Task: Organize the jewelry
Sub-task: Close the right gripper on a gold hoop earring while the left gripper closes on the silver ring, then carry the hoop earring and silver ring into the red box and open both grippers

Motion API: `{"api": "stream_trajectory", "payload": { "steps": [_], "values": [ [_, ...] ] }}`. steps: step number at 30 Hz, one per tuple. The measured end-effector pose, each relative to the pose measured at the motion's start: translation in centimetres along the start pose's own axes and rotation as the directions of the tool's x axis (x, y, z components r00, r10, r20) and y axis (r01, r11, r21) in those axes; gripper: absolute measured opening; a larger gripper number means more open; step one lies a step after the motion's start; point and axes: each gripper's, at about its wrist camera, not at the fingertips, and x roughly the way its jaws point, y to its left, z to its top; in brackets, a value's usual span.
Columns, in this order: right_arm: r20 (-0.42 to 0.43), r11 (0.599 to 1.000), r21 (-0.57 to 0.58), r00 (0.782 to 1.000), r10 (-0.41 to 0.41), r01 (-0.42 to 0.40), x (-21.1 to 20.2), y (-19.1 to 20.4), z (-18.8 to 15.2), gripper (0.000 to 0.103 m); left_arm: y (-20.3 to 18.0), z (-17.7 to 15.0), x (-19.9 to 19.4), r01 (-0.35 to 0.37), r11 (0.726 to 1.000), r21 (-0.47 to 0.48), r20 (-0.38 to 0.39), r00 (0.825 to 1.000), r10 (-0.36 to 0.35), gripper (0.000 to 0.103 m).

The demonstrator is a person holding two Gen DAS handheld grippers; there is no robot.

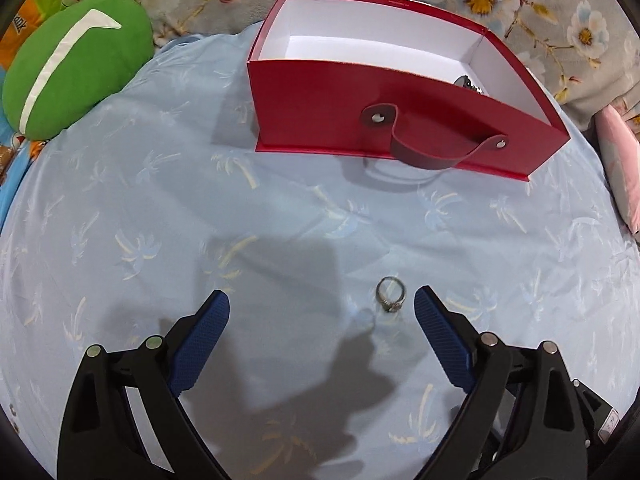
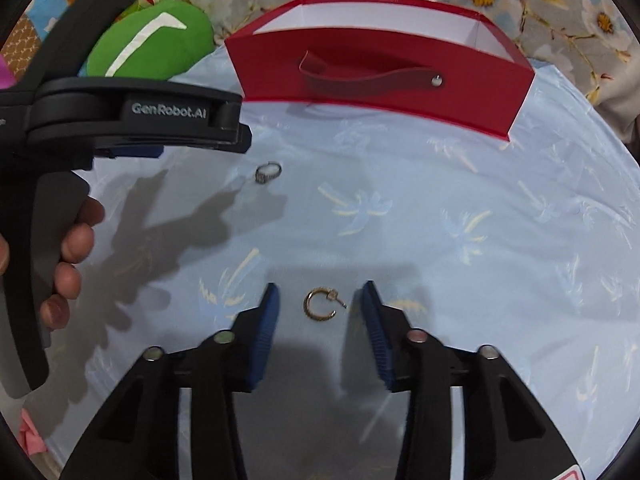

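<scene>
A light blue cloth (image 1: 280, 216) with pale palm trees is spread out, and a red box (image 1: 384, 120) is set on it at the far side. The box is white inside, and a dark red strap (image 1: 436, 152) is pinned to its front wall with two metal studs. Something small and dark (image 1: 466, 82) is seen just over the front wall, near the right corner inside the box; what it is cannot be told.

The left gripper (image 1: 322, 304) is held wide open above the cloth. A silver ring (image 1: 391, 294) is found lying flat on the cloth between its blue pads (image 1: 200, 340), much closer to the right pad than to the left one. No pad is touching the ring.

The right gripper (image 2: 320, 300) is open too, but not as wide. A gold hoop earring (image 2: 322, 304) is seen lying on the cloth between its two blue pads (image 2: 264, 332), with a gap left on each side. Nothing is gripped by it.

In the right view, the left gripper's black body is seen from the side, held by a hand (image 2: 66, 260), and the ring lies just below its tip. The ring and the earring are well apart from the box.

A green cushion (image 1: 76, 64) with a white stripe is seen at the far left, and a flowered blanket (image 1: 540, 8) is seen behind the box.
</scene>
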Motion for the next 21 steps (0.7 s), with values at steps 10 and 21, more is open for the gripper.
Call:
{"api": "stream_trajectory", "payload": {
  "steps": [10, 21],
  "values": [
    [-0.004, 0.999, 0.050, 1.000, -0.016, 0.016, -0.5, -1.4, -0.3, 0.019, -1.7, -0.8, 1.4, 0.044, 0.998, 0.048, -0.043, 0.998, -0.042, 0.076],
    [0.010, 0.987, 0.154, 0.999, -0.041, 0.039, -2.1, -5.1, -0.4, 0.019, -3.5, -0.2, 2.7, 0.025, 0.997, 0.074, -0.035, 0.999, -0.023, 0.024]
  ]
}}
